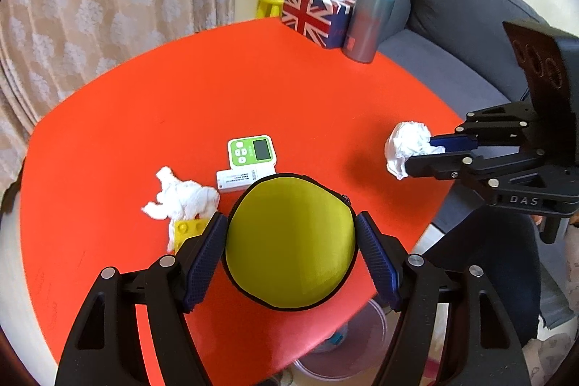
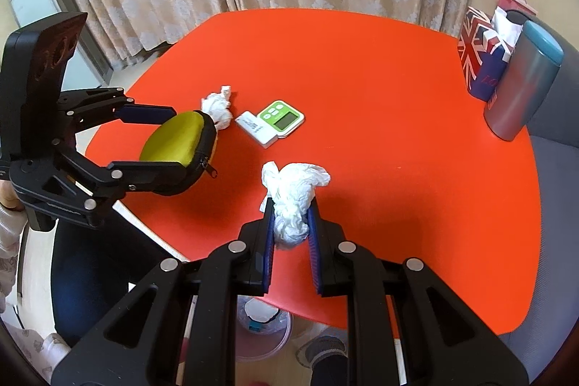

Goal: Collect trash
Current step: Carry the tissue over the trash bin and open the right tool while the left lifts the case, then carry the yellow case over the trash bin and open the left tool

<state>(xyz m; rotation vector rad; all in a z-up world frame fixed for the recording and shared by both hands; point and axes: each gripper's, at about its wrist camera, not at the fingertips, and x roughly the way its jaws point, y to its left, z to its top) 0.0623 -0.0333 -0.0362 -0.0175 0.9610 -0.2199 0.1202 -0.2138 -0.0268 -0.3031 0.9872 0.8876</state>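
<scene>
Pinching a crumpled tissue [image 2: 293, 201] between nearly closed right gripper [image 2: 292, 227] pads, lifted above the red table [image 2: 398, 132]. Clamping a yellow zip case [image 1: 289, 241] in the left gripper [image 1: 289, 241], second tissue [image 1: 181, 198] lying at ten o'clock of it. Risking tissue slip: grip looks shallow on soft paper.

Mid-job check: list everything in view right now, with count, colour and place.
table: 1, red, centre
crumpled tissue: 2, white; one in right gripper, one on table
zip case: 1, yellow-green, in left gripper
timer: 1, green, mid-table
small box: 1, white, touching timer
brick: 1, yellow, under loose tissue
tissue box: 1, flag print, far edge
flask: 1, grey-blue, beside tissue box
bin: 1, clear, below table
left gripper: black
right gripper: black
</scene>
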